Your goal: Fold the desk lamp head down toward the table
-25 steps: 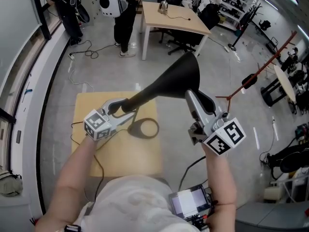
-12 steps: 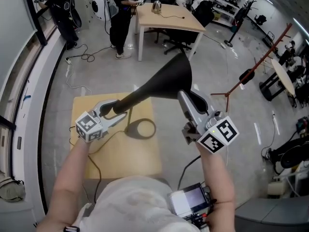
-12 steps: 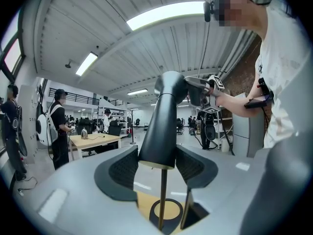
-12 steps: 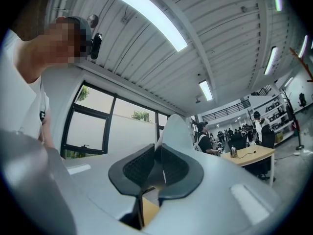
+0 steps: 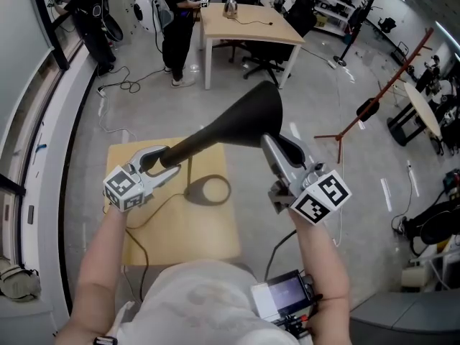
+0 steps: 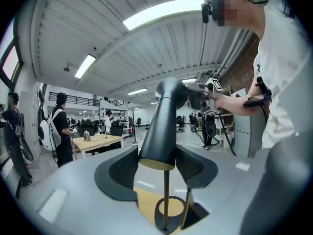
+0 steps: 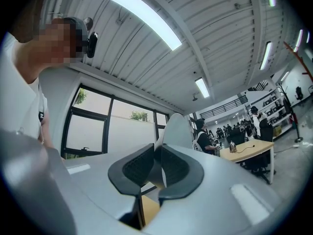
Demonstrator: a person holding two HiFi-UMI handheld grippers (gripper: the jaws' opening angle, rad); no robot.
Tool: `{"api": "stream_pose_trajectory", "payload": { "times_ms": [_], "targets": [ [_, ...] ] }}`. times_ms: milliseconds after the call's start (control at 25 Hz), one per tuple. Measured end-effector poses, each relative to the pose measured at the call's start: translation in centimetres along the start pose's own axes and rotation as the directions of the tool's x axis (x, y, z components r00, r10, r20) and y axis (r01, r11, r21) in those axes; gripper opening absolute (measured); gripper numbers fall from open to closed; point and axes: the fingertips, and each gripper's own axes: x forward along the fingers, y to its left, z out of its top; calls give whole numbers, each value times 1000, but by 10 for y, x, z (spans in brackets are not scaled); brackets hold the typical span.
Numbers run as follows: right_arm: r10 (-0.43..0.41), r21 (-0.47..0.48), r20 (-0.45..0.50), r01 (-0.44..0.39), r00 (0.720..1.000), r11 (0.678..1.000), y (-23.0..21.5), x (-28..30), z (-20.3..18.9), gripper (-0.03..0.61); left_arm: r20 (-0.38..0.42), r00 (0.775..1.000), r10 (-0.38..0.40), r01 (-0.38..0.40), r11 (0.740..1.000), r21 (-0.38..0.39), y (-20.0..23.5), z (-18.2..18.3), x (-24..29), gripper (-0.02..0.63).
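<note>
The desk lamp's black cone head point(image 5: 241, 121) hangs tilted over the small wooden table point(image 5: 180, 228), wide end up and to the right. Its ring base point(image 5: 208, 190) rests on that table. My left gripper point(image 5: 162, 160) is shut on the head's narrow neck point(image 6: 161, 126), with the thin brass stem point(image 6: 166, 199) showing below. My right gripper point(image 5: 277, 144) grips the wide shade rim point(image 7: 178, 131) edge-on between its pads. Its jaws are opening slightly, and the rim is still between them.
A cable point(image 5: 144, 221) runs across the small table. Beyond it stand a larger wooden table point(image 5: 244, 24) with a kettle, people point(image 5: 176, 27), office chairs and a red stand point(image 5: 374, 110). A screen device point(image 5: 284, 297) hangs at the person's waist.
The lamp head and both grippers have shifted a little left in the head view. The right gripper has sunk slightly with the rim. Both grips look the same.
</note>
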Motion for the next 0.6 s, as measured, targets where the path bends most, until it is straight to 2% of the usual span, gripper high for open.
{"api": "stream_pose_trajectory", "payload": {
  "times_ms": [240,600],
  "targets": [
    [-11,30,5,11,1000,999,-7,-3,-7,58,-2,1000,6,-6,1000,16,3,3,-4,239],
    [-34,137,14,31,999,990,-22,-20,-25,60,13,1000,-7,6,1000,24,0,10,-7,239]
  ]
}}
